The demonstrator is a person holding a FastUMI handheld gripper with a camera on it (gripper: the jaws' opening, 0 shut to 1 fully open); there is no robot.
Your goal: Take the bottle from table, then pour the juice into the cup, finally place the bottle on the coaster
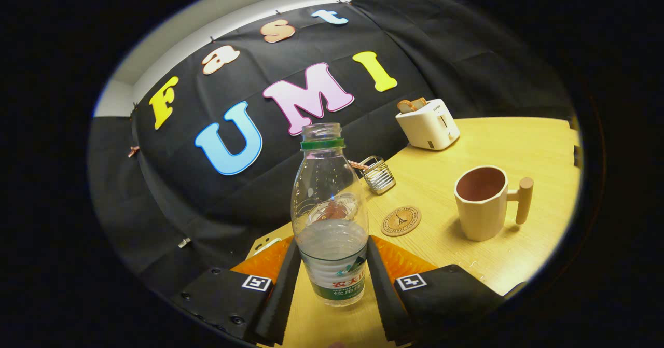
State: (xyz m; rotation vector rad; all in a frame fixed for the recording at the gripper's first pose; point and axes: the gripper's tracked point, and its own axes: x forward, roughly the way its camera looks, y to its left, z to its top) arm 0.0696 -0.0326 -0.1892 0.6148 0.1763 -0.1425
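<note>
the table point(519, 135) is seen tilted. the bottle point(330, 218), uncapped and part full, is clamped between both fingers of the gripper point(332, 280), so the pick-up is judged done. the cup point(481, 203), right of the bottle, looks unfilled; pouring is left. the coaster point(401, 220), between bottle and cup, is bare; placement is left.

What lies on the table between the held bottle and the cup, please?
In the gripper view, the round coaster lies between the bottle and the cup.
</note>
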